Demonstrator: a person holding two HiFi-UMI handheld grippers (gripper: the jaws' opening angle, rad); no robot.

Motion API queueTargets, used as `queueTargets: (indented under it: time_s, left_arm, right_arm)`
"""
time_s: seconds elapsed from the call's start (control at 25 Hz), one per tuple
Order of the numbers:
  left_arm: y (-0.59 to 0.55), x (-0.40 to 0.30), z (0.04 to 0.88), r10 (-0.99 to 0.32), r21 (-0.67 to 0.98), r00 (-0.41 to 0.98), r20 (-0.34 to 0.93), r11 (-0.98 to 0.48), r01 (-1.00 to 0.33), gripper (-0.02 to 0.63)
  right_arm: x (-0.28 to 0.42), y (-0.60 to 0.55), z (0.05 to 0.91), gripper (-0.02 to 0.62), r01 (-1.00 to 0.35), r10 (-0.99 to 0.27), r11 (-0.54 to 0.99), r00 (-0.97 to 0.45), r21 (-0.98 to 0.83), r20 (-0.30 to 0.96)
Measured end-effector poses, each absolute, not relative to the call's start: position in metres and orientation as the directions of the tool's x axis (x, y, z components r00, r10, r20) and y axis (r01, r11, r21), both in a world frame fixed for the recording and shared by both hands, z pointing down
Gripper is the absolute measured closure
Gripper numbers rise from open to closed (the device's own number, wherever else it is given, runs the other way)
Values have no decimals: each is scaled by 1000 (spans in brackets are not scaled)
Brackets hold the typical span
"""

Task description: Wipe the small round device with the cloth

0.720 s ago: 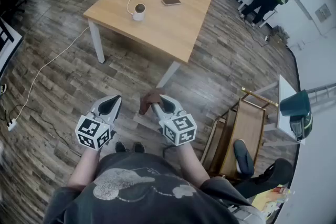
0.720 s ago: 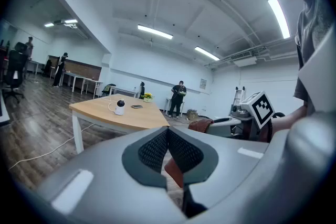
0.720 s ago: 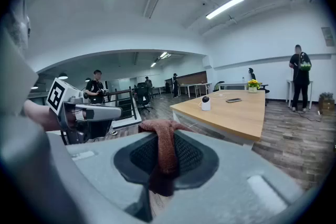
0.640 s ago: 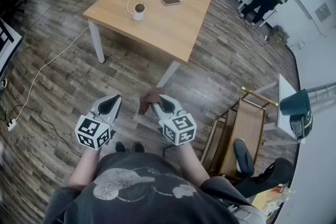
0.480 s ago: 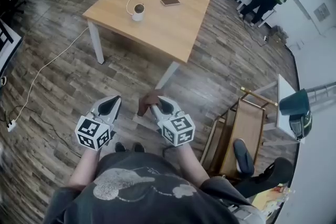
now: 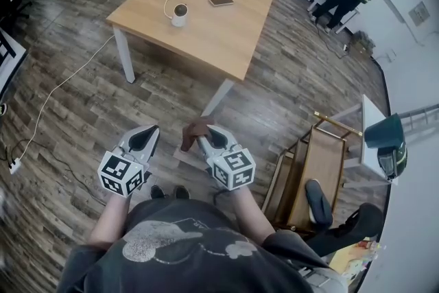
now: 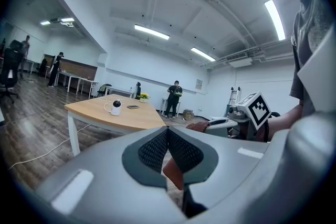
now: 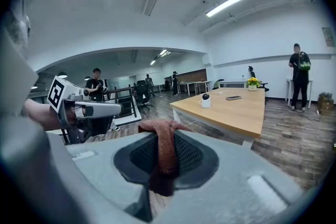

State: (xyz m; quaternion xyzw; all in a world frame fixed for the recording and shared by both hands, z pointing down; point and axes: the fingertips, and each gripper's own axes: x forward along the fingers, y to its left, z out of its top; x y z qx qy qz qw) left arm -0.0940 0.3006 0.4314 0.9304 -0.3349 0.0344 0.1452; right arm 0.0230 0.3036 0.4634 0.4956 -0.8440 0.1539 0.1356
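one cloth, pinched in closed right gripper

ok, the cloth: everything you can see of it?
The reddish-brown knitted cloth looks soft, bunched into a narrow fold. The right tool has its jaws closed on it, dark textured pads pinching its middle: a lump sticks out in front, a tail hangs below. It is held in the air above the wood-plank floor, short of the light wooden table; only the pads touch it.
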Motion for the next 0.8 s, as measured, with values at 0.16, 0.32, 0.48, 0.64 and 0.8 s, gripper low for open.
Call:
queueTargets:
  time_s: [0.16, 0.32, 0.48, 0.64, 0.8]
  left_arm:
    - [302, -99, 437, -610, 259, 773, 174, -729, -633, 589]
    - [300, -105, 440, -607, 267, 774, 179, -727, -632, 589]
    - [297, -113, 444, -603, 271, 778, 178, -730, -628, 589]
    - [291, -122, 447, -596, 275, 782, 182, -733, -622, 589]
    - [287, -123, 454, -589, 286, 783, 198, -730, -621, 589]
  right_arm:
    - [16, 306, 459, 548, -861, -790, 484, -508, -159, 344]
    - [12, 304, 458, 546, -861, -794, 477, -509, -178, 332]
    - [11, 303, 465, 546, -878, -810, 440, -478, -186, 339]
    - [8, 294, 466, 546, -892, -825, 420, -451, -165, 340]
    - [17, 280, 458, 545, -905, -840, 405, -424, -129, 337]
